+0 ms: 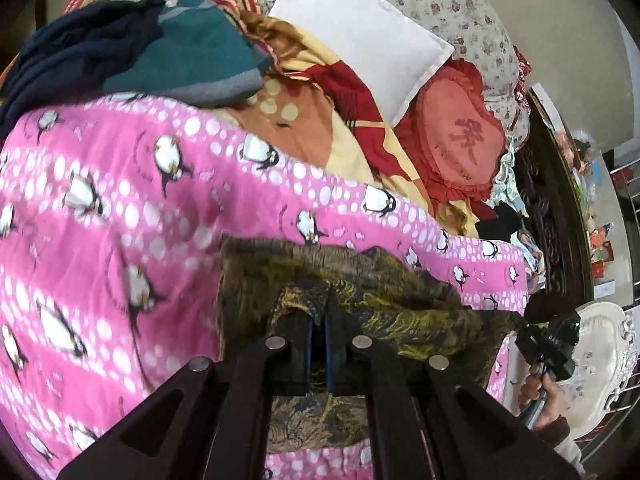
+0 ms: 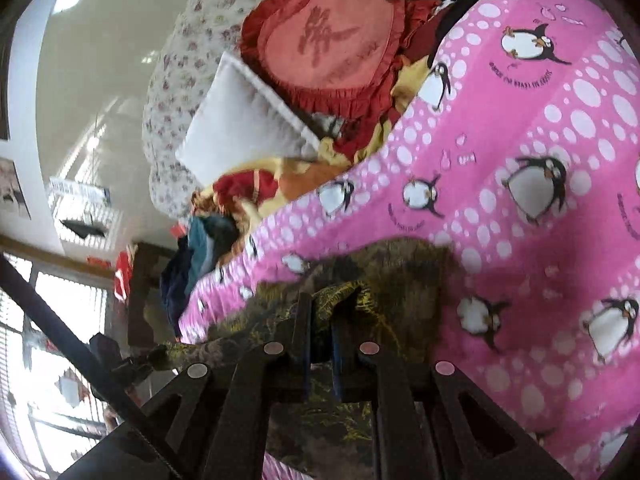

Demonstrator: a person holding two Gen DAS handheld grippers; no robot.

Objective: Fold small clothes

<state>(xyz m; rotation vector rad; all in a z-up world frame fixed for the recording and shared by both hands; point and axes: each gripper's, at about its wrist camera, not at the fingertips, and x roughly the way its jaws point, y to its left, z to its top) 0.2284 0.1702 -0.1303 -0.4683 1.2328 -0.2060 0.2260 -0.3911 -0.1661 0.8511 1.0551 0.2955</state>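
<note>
Both grippers clamp a dark olive garment with yellow print (image 1: 360, 280): the left gripper (image 1: 319, 312) pinches one bunched edge between near-closed jaws, and the right gripper (image 2: 320, 320) pinches another, so the cloth hangs slack between them over a pink penguin-print blanket (image 1: 120, 220) spread across the bed. Held at two points like this, the piece looks ready to be carried and laid flat for a fold, though no fold is made yet. In the left wrist view, a hand (image 1: 540, 392) grips the other tool's handle near the blanket's right edge. Beyond the blanket's far edge lie a teal and navy heap of clothes (image 1: 140, 48), a white pillow (image 1: 360, 40) and a red heart-shaped cushion (image 1: 452, 128), crowding the head of the bed; the pink stretch nearest the garment is free.
</note>
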